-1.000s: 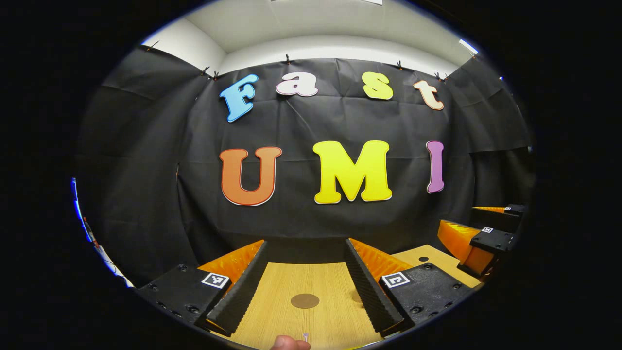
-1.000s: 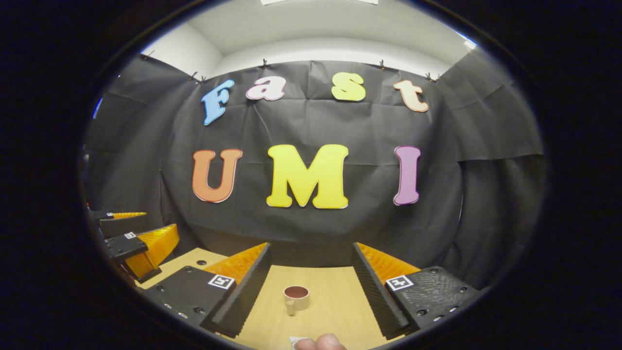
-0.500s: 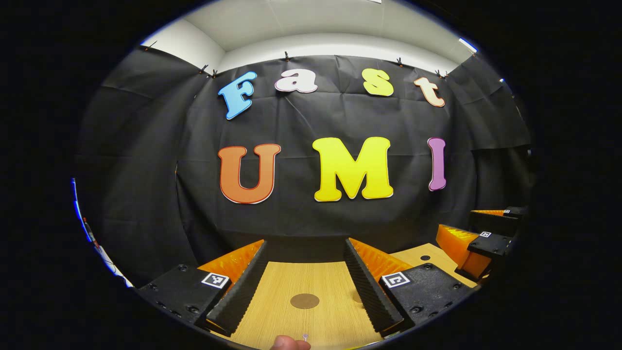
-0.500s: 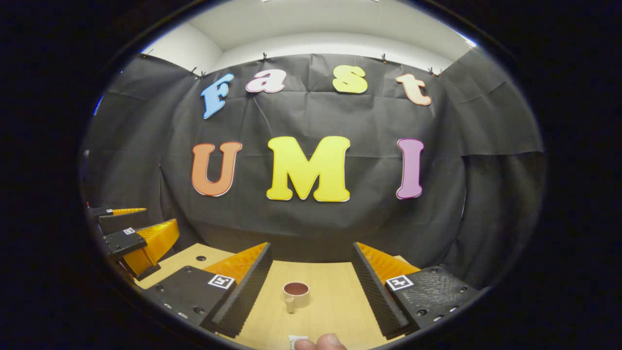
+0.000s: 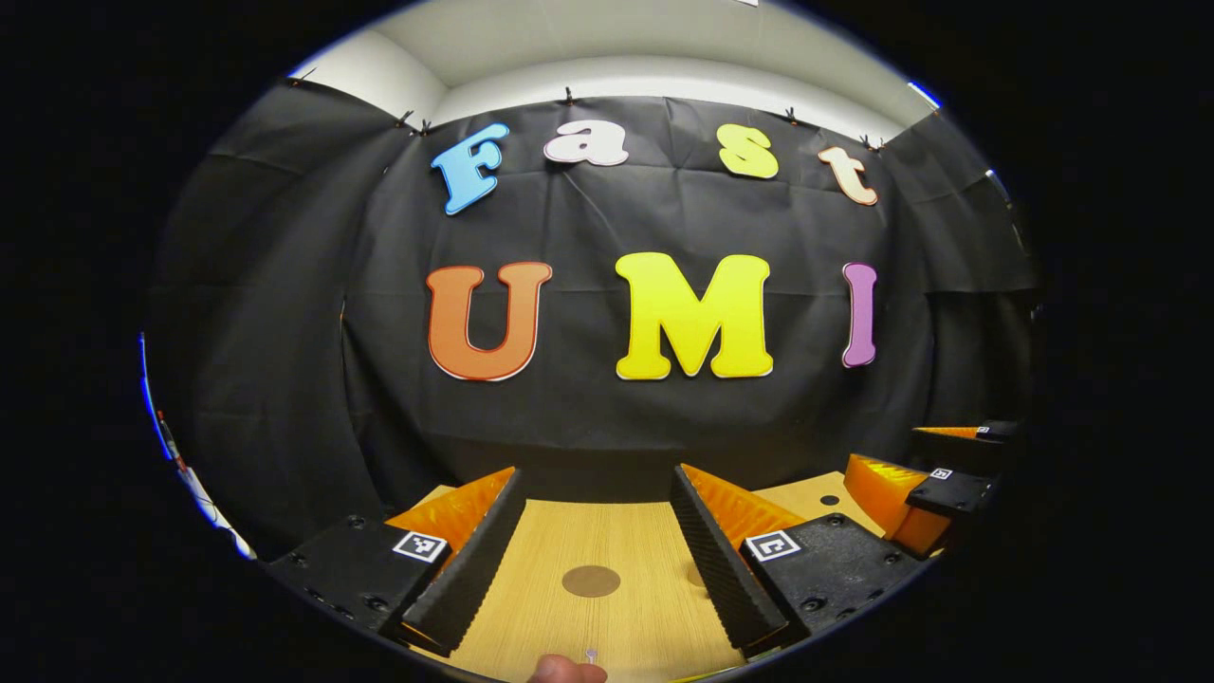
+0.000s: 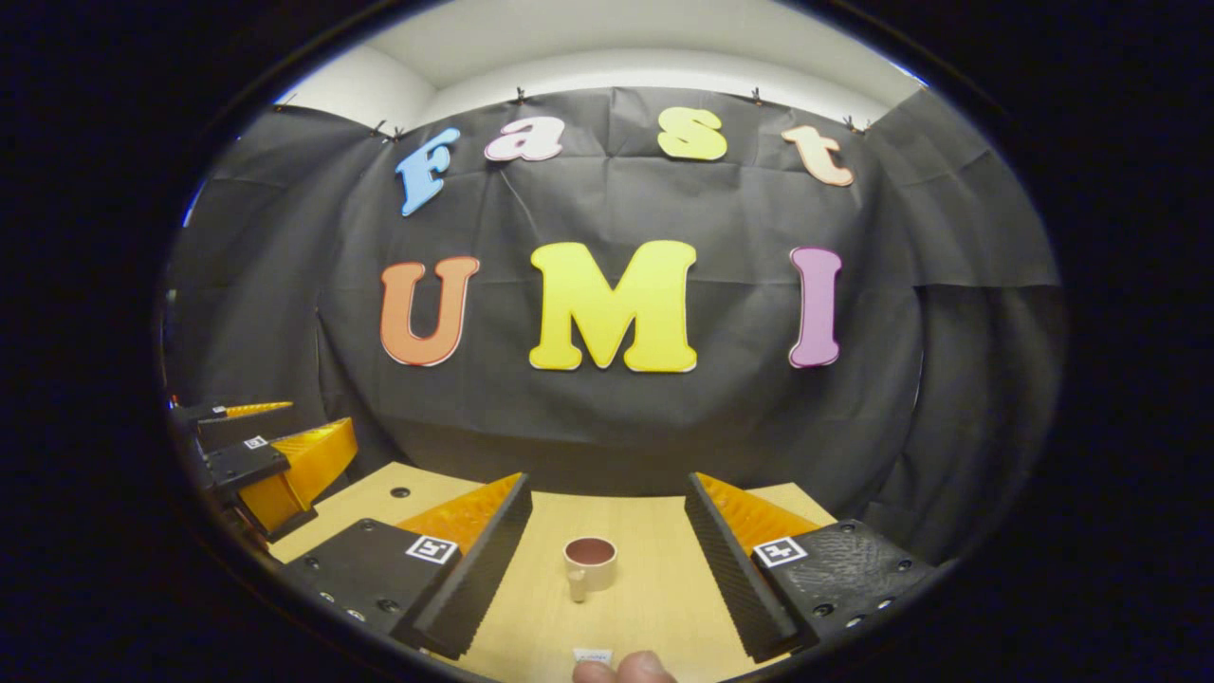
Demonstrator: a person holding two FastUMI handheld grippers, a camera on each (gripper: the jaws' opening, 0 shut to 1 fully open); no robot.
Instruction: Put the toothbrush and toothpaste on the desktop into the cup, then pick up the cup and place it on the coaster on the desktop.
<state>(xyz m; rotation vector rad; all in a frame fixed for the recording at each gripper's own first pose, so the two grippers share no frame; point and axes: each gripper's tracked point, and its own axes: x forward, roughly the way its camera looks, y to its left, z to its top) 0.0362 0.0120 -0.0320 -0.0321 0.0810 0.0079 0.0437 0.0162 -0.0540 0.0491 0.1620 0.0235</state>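
In the left gripper view a flat round brown coaster (image 5: 591, 581) lies on the wooden desktop (image 5: 621, 536), between the fingers of my open left gripper (image 5: 594, 484). In the right gripper view a cream cup (image 6: 590, 563) with a dark inside stands upright, handle toward the camera, between the fingers of my open right gripper (image 6: 607, 484). Neither gripper touches anything. A small white end (image 6: 593, 655) and a thin pale tip (image 5: 592, 655) peek in at the bottom edges; I cannot tell what they are.
A fingertip (image 6: 621, 670) shows at the bottom edge of the right gripper view, and another fingertip (image 5: 566, 671) in the left gripper view. The right gripper (image 5: 910, 453) shows far right, the left gripper (image 6: 285, 429) far left. The black cloth wall closes the desktop's far edge.
Both views have tipped down a little: the wall has slid upward and more desktop shows. Cup and coaster have not moved, and both grippers stay open.
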